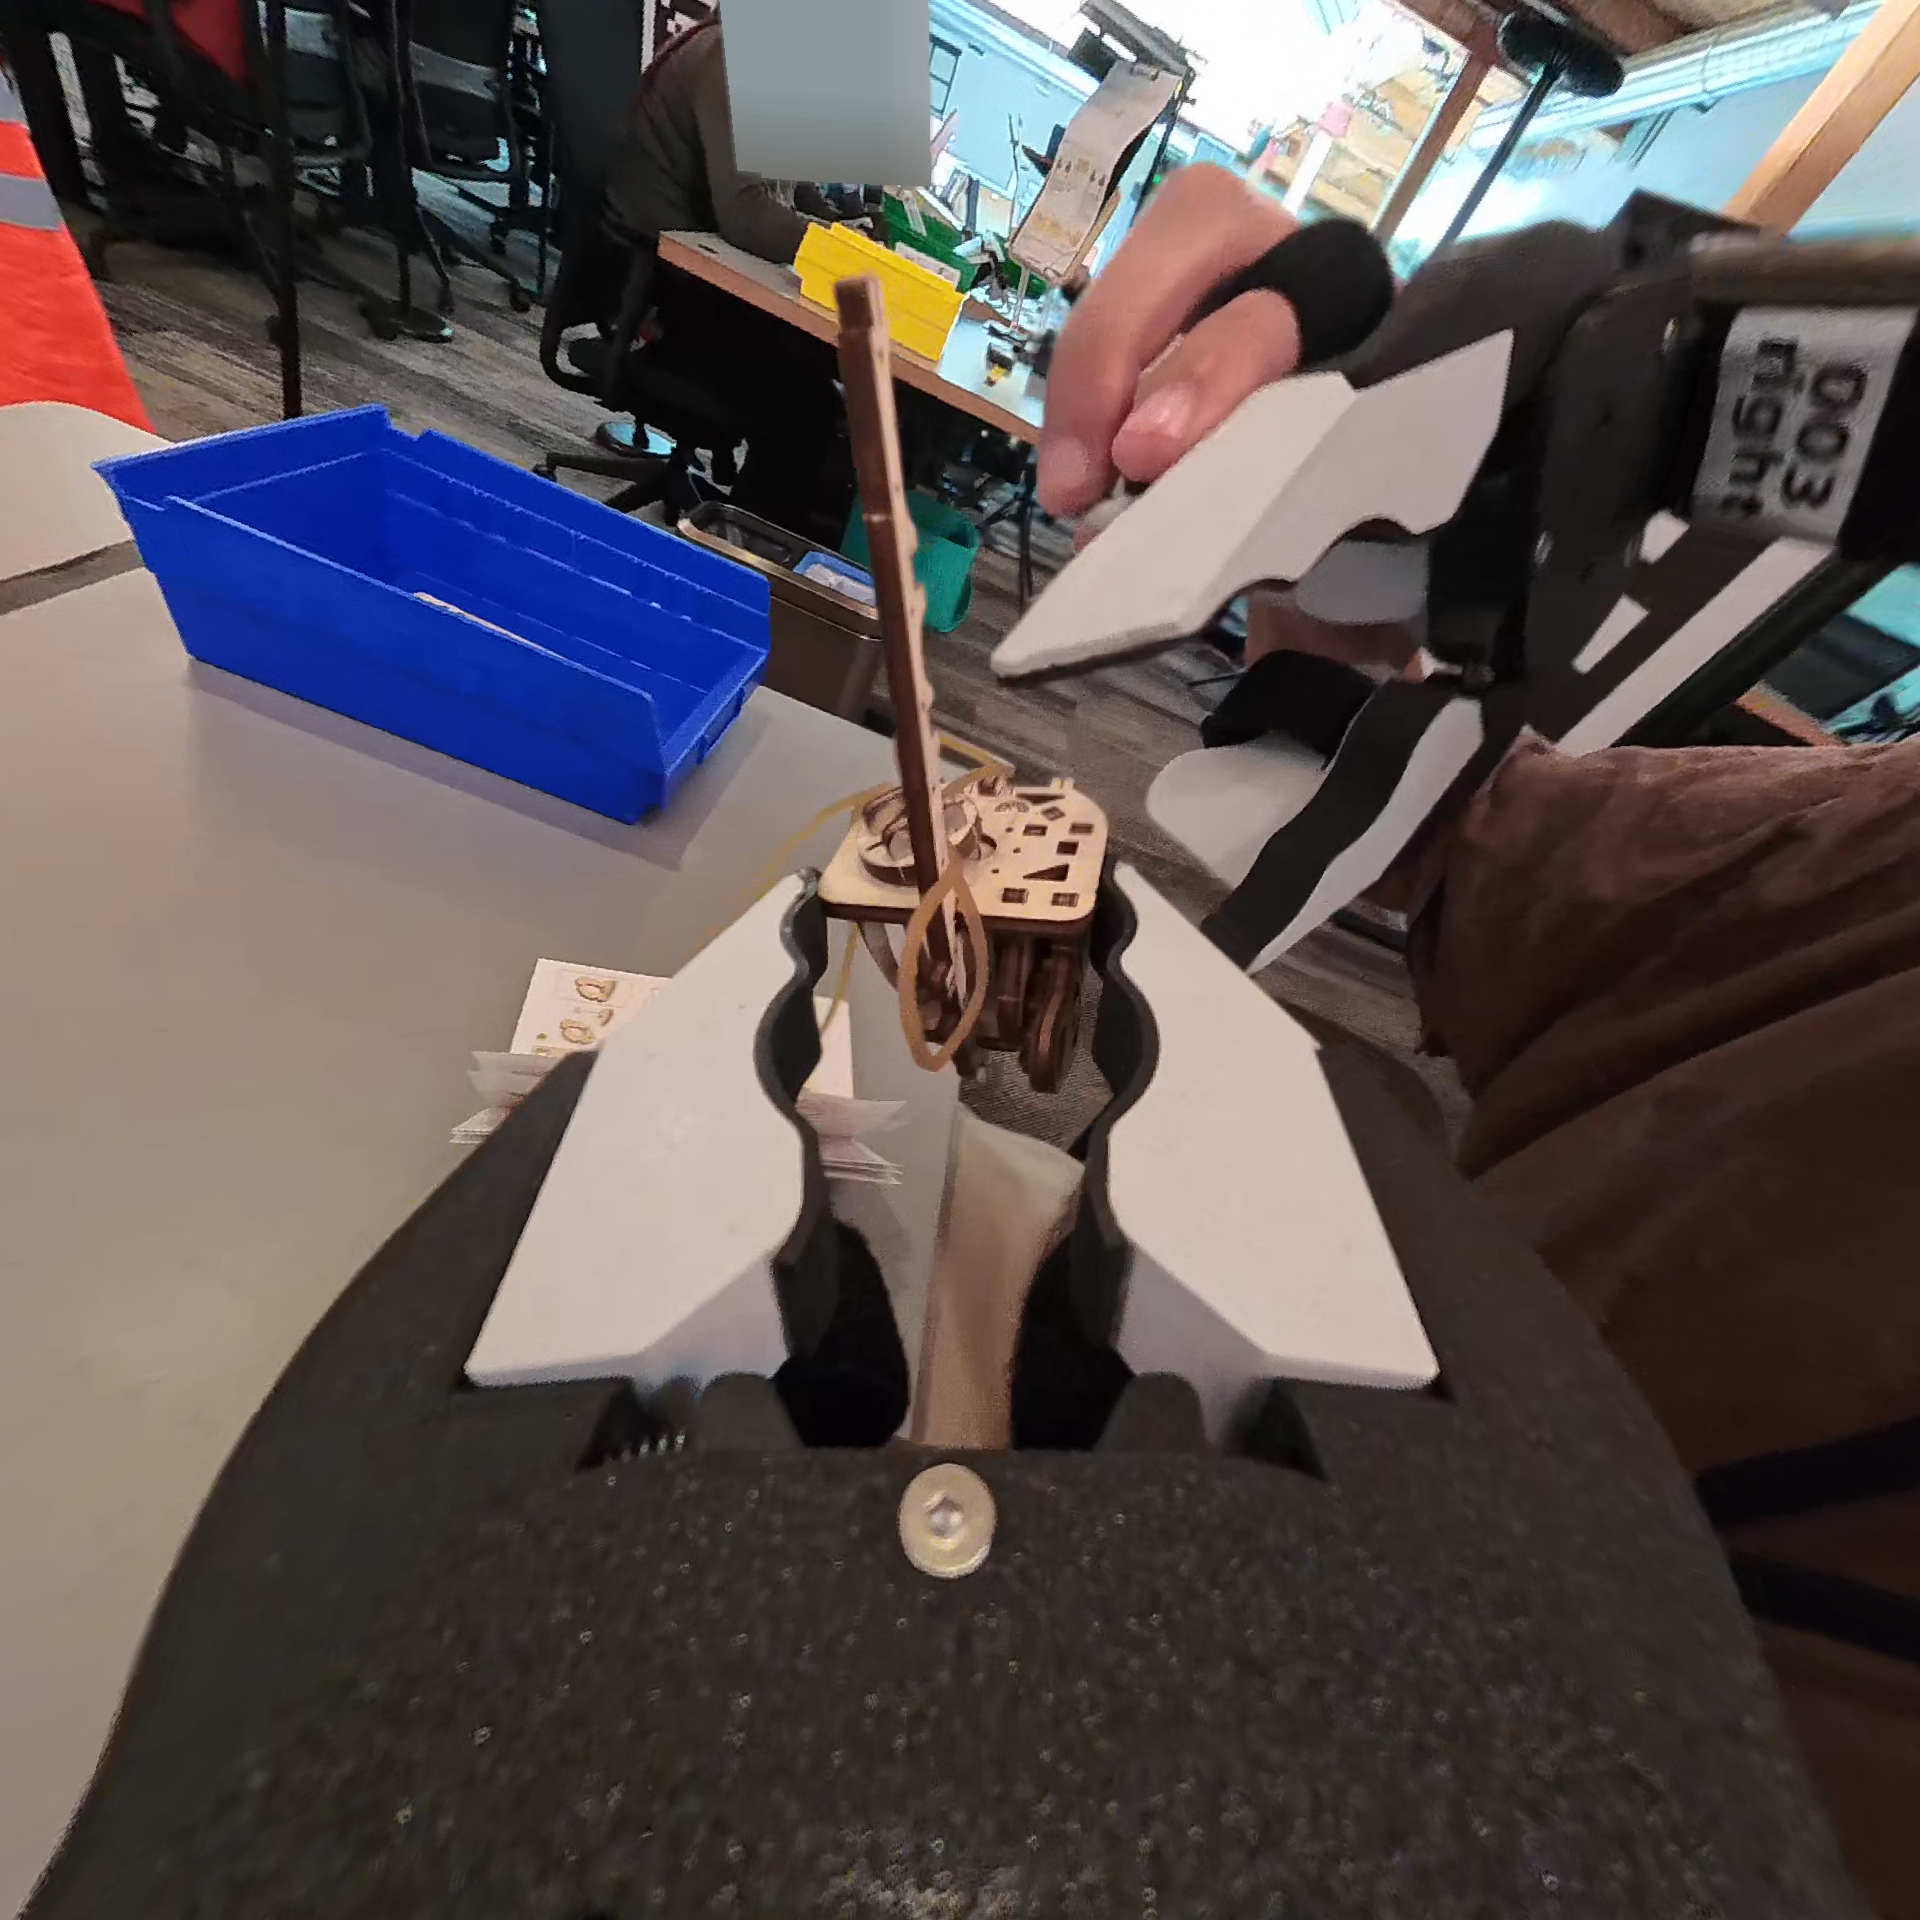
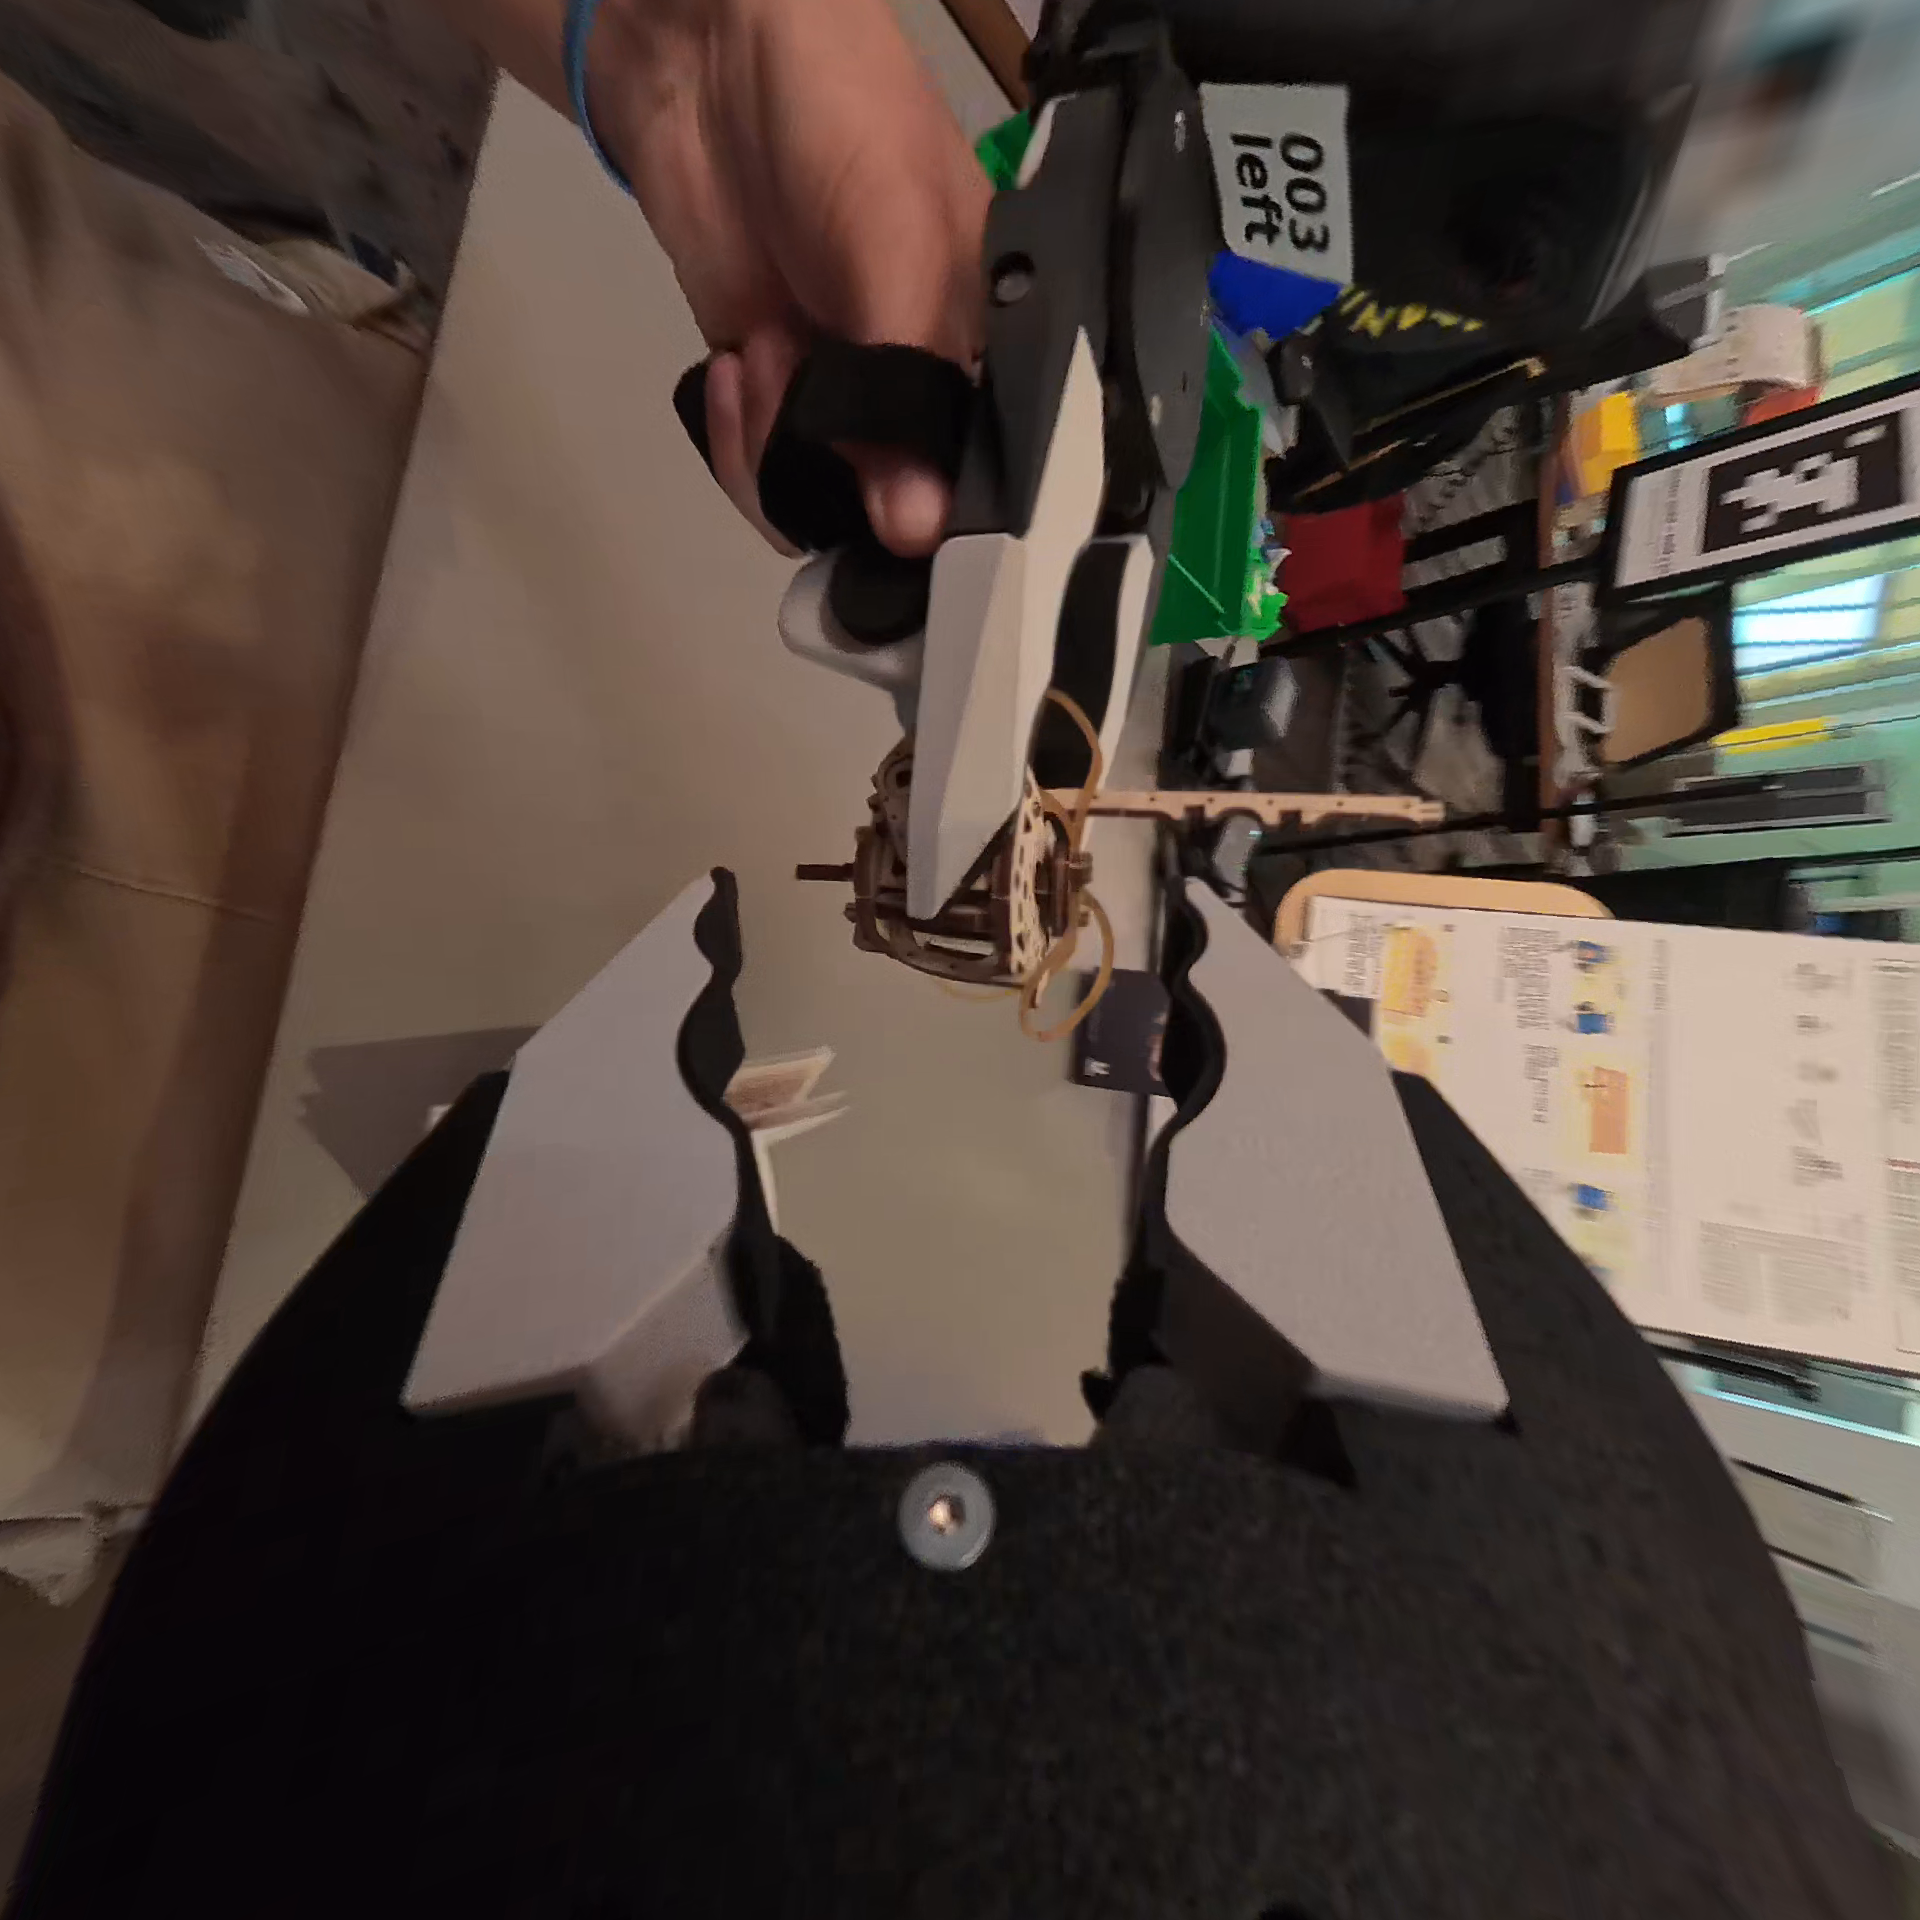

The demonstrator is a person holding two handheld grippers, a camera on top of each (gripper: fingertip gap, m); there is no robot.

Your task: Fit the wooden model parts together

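The wooden model [image 1: 1039,852] is a small pale plate with cut-outs over a cluster of dark gears. My left gripper [image 1: 961,894] is shut on its sides and holds it above the table. A long wooden strip [image 1: 883,540] stands up from the model. A rubber band [image 1: 940,977] loops down its front. My right gripper [image 2: 951,894] is open and empty, its fingertips just short of the model [image 2: 935,935]. In the right wrist view the left gripper [image 2: 997,862] comes from above and the strip [image 2: 1247,805] points right. The right gripper [image 1: 1132,800] also shows open in the left wrist view.
A blue bin [image 1: 416,613] stands on the grey table [image 1: 208,935] at the left. A folded booklet [image 1: 582,1018] lies under my left gripper. A printed sheet [image 2: 1610,1122] and a small dark card [image 2: 1122,1029] lie at the right. A person sits at a far desk. Only a small space, under 4 cm, lies between the two pairs of fingers.
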